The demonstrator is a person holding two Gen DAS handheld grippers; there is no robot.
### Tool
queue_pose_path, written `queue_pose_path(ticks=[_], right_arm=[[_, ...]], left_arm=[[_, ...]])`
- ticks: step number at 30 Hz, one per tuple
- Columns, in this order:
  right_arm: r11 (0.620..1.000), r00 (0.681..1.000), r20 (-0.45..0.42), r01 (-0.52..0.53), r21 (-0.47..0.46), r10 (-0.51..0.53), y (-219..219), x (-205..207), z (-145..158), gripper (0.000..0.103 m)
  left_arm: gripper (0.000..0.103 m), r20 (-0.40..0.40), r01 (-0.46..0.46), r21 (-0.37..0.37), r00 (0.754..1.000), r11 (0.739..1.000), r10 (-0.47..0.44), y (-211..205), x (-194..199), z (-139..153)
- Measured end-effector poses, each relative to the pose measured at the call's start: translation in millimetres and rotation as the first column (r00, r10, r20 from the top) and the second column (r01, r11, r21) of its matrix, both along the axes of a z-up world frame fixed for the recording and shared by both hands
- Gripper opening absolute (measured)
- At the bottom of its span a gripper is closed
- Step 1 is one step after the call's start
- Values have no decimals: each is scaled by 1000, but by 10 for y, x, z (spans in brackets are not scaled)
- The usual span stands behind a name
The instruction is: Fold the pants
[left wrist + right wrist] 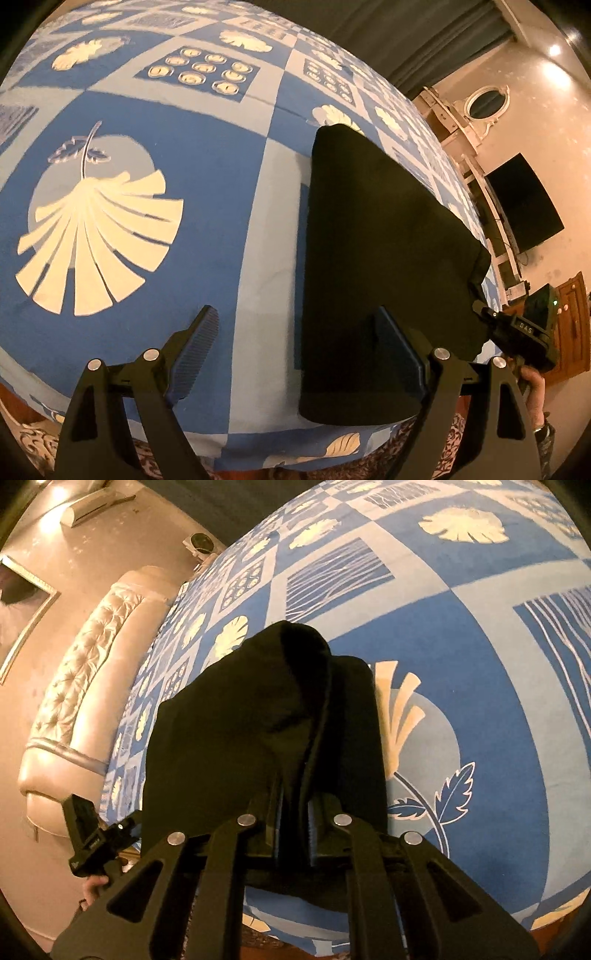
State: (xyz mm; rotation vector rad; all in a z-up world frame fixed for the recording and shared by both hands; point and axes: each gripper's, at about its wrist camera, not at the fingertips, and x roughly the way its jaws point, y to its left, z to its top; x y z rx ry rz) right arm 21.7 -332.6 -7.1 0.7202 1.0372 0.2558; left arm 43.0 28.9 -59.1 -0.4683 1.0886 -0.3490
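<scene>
The black pants (pixel 380 258) lie folded into a flat dark panel on the blue patterned bedspread (pixel 192 155). My left gripper (pixel 295 332) is open just above the bed's near edge, its right finger over the panel's near left corner. My right gripper (pixel 293 805) is shut on a raised fold of the pants (pixel 266 720), and the cloth bunches up ahead of its fingers. The right gripper also shows in the left wrist view (pixel 517 332), at the panel's right edge.
The bedspread (pixel 480 646) covers the bed on all sides of the pants. A tufted cream headboard (pixel 81 686) stands at the left in the right wrist view. A dark television (pixel 524 203) and a wooden cabinet (pixel 572 325) stand beyond the bed.
</scene>
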Motion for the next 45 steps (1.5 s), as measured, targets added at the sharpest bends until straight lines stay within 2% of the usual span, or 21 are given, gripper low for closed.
queue_pose_path(ticks=[5, 8, 10, 11, 12, 14, 15, 18, 20, 24, 26, 27, 29, 33, 36, 41, 43, 45], right_arm=[[999, 1000, -14, 9, 42, -9, -79, -22, -68, 11], [996, 999, -25, 42, 78, -40, -180, -87, -81, 11], [993, 998, -31, 59, 101, -56, -245, -135, -69, 19], [990, 998, -31, 66, 121, -63, -287, -168, -51, 28], [989, 997, -31, 75, 128, -72, -319, -211, -35, 49], [988, 992, -30, 122, 94, -119, -413, -313, 10, 78], [987, 991, -23, 130, 96, -129, -448, -354, 15, 78], [960, 991, -43, 133, 246, -126, -536, -456, -124, 79], [943, 990, -69, 138, 303, -122, -542, -483, -235, 79], [909, 992, -114, 93, 407, -50, -378, -445, -451, 80], [911, 993, -117, 71, 407, -25, -276, -429, -488, 80], [917, 994, -110, 57, 396, -14, -242, -426, -471, 83], [922, 996, -94, 37, 386, -1, -196, -405, -433, 87], [920, 996, -90, 39, 389, -4, -173, -405, -423, 88], [918, 996, -93, 47, 395, -10, -178, -415, -432, 88], [924, 996, -95, 34, 380, 2, -163, -394, -407, 87], [933, 995, -98, 28, 360, 8, -163, -396, -396, 80], [940, 994, -109, 24, 339, 14, -158, -389, -420, 67]], left_arm=[[85, -18, -15, -57, 1000, 998, 14, 71, -6, -51], [85, -27, -33, -119, 999, 992, 30, 161, 1, -35], [85, -36, -59, -159, 998, 986, 54, 257, 6, -30], [85, -48, -67, -182, 997, 981, 59, 310, 6, -39], [85, -58, -70, -201, 997, 977, 60, 341, -6, -45], [85, -78, -80, -240, 995, 967, 63, 402, -16, -71], [85, -91, -84, -267, 994, 960, 61, 428, -31, -91], [85, -120, -75, -333, 992, 940, 36, 426, -78, -154], [85, -130, -76, -357, 991, 931, 31, 415, -108, -184], [85, -153, -89, -432, 988, 898, 24, 408, -126, -247], [85, -171, -94, -479, 985, 873, 13, 389, -140, -281], [85, -183, -97, -512, 983, 854, 2, 363, -155, -305], [85, -195, -91, -545, 981, 834, -21, 302, -170, -329], [85, -184, -47, -529, 981, 847, -60, 145, -198, -348], [85, -180, -52, -520, 982, 853, -51, 108, -185, -371], [85, -167, -45, -547, 984, 836, -57, 69, -173, -383], [85, -157, -44, -534, 986, 844, -48, 59, -182, -363], [85, -155, -41, -532, 987, 846, -49, 53, -178, -379]])
